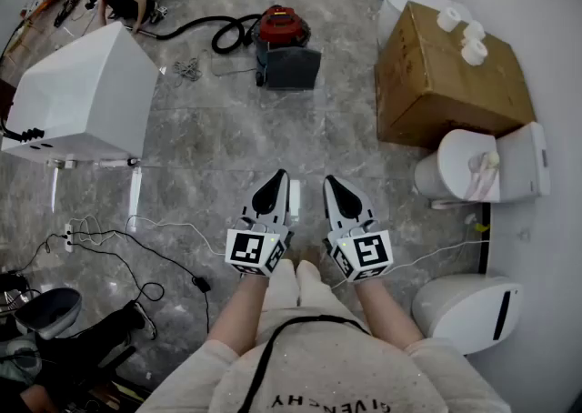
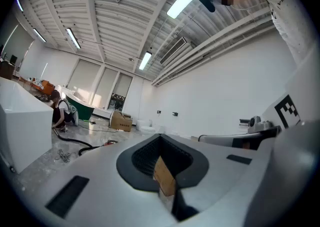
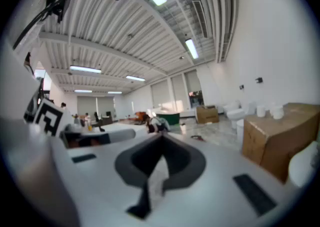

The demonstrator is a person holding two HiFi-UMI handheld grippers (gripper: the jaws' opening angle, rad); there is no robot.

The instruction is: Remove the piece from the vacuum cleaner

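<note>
A red and dark grey vacuum cleaner [image 1: 282,43] stands on the grey floor well ahead of me, its black hose [image 1: 205,27] curling away to the left; in the left gripper view the hose [image 2: 75,143] shows low at the left. My left gripper [image 1: 275,182] and right gripper [image 1: 334,186] are held side by side close to my body, far short of the vacuum. Both point forward about level. Each has its jaws shut with nothing between them. In the gripper views the left gripper [image 2: 161,137] and the right gripper [image 3: 161,136] show closed dark pads.
A white box-shaped unit [image 1: 82,97] lies at the left, a large cardboard box [image 1: 450,75] with paper rolls at the right. Toilets [image 1: 482,166] line the right wall. Cables [image 1: 118,252] trail on the floor at my left. A person [image 2: 60,113] crouches far off.
</note>
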